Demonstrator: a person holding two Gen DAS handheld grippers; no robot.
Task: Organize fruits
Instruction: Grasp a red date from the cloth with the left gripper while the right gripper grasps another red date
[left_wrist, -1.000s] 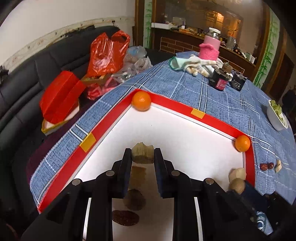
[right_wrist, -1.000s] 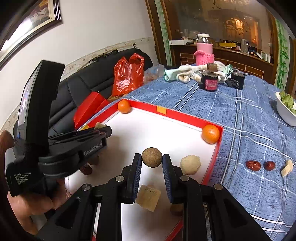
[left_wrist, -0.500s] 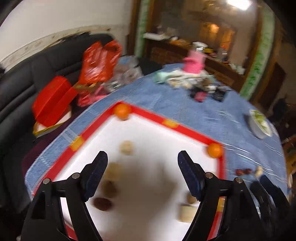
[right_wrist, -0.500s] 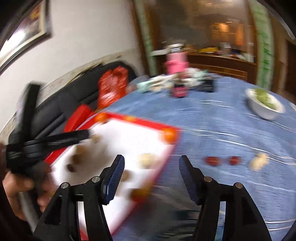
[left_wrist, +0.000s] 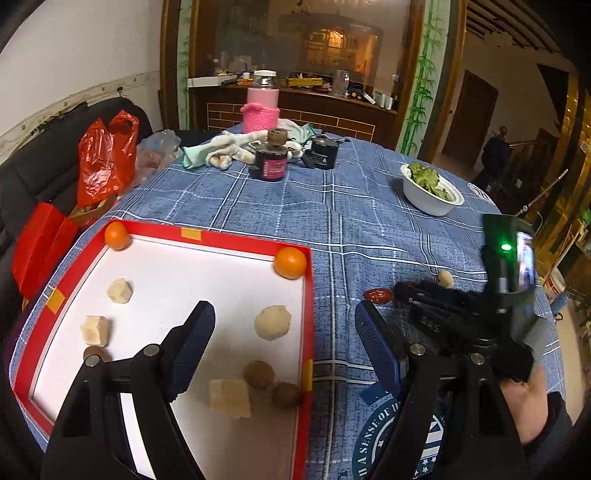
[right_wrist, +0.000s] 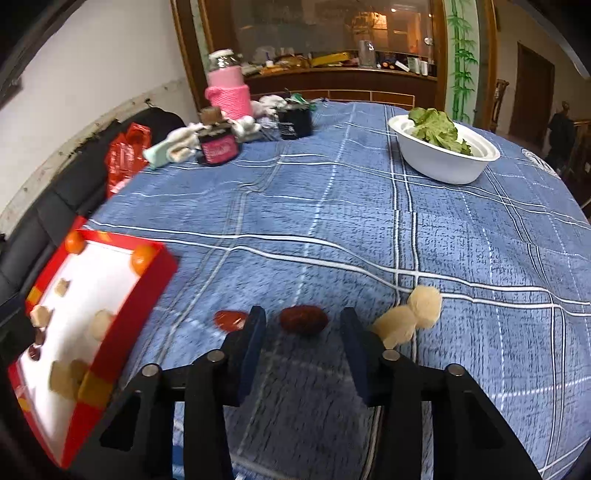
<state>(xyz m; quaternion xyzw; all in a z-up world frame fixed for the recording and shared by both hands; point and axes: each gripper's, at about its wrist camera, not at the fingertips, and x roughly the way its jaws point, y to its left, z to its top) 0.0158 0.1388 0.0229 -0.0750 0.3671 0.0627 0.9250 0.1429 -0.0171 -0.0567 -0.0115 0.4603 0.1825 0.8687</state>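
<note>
Red date (right_wrist: 303, 320) btwn closing right gripper (right_wrist: 303, 345) fingers (right_wrist: 254, 341), untouched

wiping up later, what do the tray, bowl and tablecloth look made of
Tray: probably cardboard, glossy red rim, matte white floor, taped edges.
Bowl: smooth white, thin rolled rim; likely disposable plastic or foam.
Tablecloth: woven fabric, blue plaid, visible weave and wrinkles.

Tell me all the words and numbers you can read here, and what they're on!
"A SENSE OF H..." – cut off, on the round white emblem printed on the blue checked tablecloth.
"DAS" – faint, on the black right gripper.
Pink label on the dark jar: too blurred to read.
Black box's print: too small.
</note>
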